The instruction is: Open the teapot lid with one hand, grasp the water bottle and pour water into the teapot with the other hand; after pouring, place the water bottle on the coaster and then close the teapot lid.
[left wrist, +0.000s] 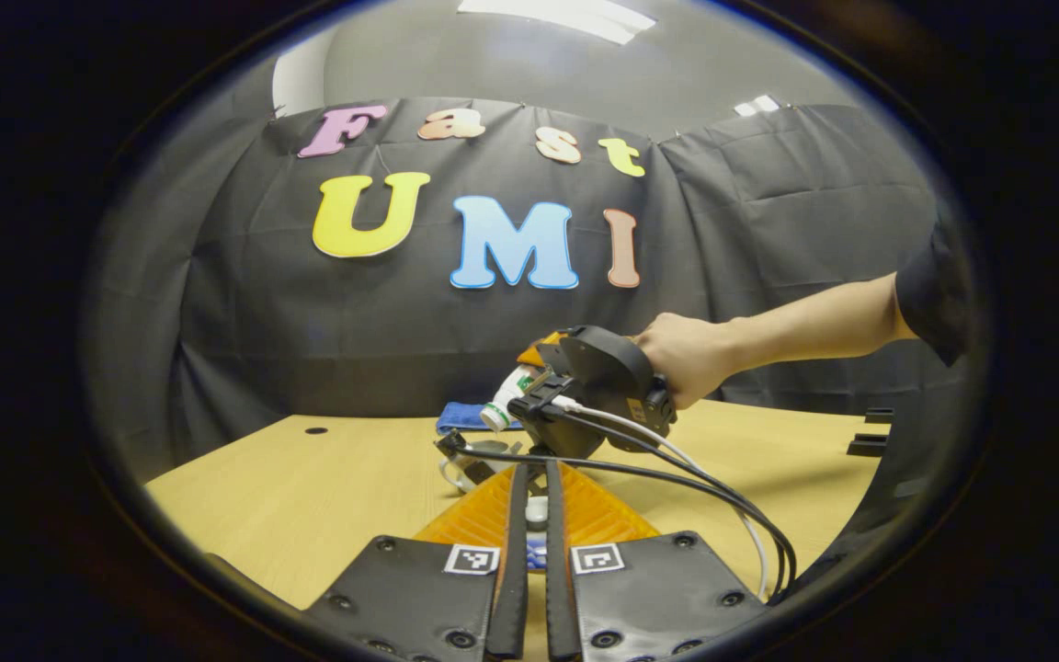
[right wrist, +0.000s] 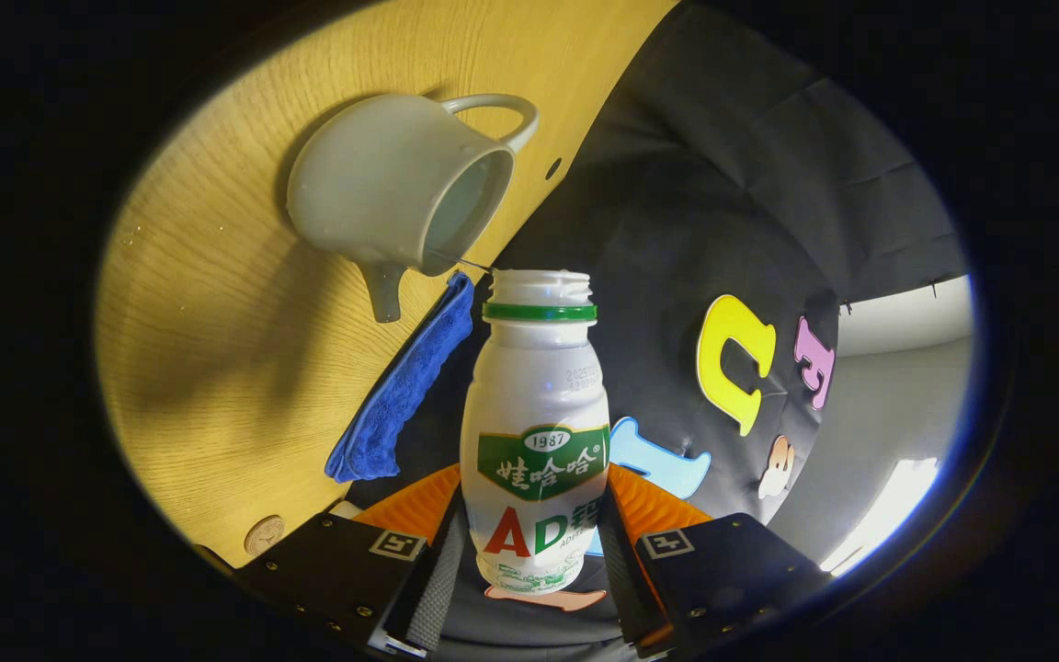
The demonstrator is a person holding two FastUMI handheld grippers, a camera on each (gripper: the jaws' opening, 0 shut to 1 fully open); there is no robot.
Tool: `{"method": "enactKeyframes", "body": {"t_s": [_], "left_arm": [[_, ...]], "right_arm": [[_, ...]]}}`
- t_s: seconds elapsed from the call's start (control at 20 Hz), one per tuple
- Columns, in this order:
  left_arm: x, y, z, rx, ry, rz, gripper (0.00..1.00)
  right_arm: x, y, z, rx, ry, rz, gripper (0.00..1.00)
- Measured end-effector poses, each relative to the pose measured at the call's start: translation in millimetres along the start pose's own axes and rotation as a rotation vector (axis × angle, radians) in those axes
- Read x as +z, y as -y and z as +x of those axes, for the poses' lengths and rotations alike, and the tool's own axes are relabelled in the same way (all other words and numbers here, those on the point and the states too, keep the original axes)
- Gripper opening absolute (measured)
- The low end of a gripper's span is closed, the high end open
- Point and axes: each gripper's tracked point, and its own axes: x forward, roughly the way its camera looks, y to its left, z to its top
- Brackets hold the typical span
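Bottle tipped toward the open teapot, lid held in the other jaws.

In the right gripper view the right gripper (right wrist: 534,552) has its jaws clamped on the water bottle (right wrist: 536,432), its uncapped mouth toward the teapot (right wrist: 392,198) at 11 o'clock on the wooden surface (right wrist: 208,368); a blue cloth (right wrist: 405,386) lies beside it. In the left gripper view the left gripper (left wrist: 536,519) has its jaws nearly together on a small white lid (left wrist: 537,511).
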Motion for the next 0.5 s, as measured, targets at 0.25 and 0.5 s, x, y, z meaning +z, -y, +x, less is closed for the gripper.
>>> {"method": "enactKeyframes", "body": {"t_s": [0.25,0.5], "left_arm": [[0.3,0.4,0.2,-0.002,-0.001,0.005,0.19],[-0.1,0.8,0.1,-0.006,-0.003,0.009,0.19]], "right_arm": [[4.8,8.7,0.5,-0.029,0.017,-0.04,0.7],[3.8,15.2,-3.4,-0.048,0.019,-0.055,0.7]]}}
